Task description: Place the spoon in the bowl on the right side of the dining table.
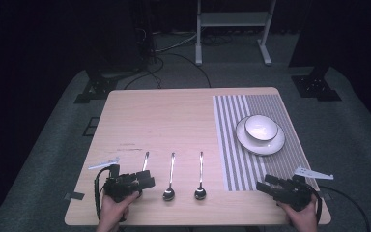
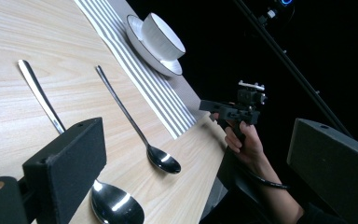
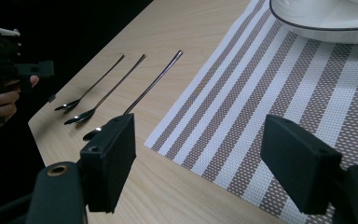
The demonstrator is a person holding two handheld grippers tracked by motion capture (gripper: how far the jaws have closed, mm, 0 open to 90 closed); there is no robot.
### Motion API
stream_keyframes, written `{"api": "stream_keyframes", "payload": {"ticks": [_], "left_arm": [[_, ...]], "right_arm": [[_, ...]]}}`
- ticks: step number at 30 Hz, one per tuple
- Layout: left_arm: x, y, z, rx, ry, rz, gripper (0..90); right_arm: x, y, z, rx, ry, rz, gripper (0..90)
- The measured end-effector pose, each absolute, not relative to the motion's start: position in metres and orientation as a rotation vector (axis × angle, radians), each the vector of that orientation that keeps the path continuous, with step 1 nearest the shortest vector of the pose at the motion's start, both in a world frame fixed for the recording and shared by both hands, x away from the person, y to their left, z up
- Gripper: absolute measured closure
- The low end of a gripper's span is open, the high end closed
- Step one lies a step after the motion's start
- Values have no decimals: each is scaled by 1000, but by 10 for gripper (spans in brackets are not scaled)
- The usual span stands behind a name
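In the high view the left tool (image 1: pixel 147 181) sits over the bowl end of the leftmost spoon (image 1: pixel 146 161), so a pick-up looks about to begin; next, it must lower and close on that handle. The left gripper view shows its jaws spread, empty, with two other spoons ahead. The right gripper view shows the right tool (image 3: pixel 200 158) wide open above the striped mat (image 3: pixel 279 107).
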State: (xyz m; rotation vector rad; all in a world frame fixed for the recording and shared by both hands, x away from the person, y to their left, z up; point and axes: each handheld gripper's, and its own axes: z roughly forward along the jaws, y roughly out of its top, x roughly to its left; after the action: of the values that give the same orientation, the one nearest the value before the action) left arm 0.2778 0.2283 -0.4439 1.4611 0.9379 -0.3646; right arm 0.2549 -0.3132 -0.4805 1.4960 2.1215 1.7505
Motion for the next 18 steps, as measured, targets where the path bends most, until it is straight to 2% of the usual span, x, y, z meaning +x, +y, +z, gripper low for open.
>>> {"api": "stream_keyframes", "payload": {"ticks": [18], "left_arm": [[286, 202, -444, 1501, 901, -427, 31]], "right_arm": [[268, -306, -478, 1498, 2188, 1704, 246]]}}
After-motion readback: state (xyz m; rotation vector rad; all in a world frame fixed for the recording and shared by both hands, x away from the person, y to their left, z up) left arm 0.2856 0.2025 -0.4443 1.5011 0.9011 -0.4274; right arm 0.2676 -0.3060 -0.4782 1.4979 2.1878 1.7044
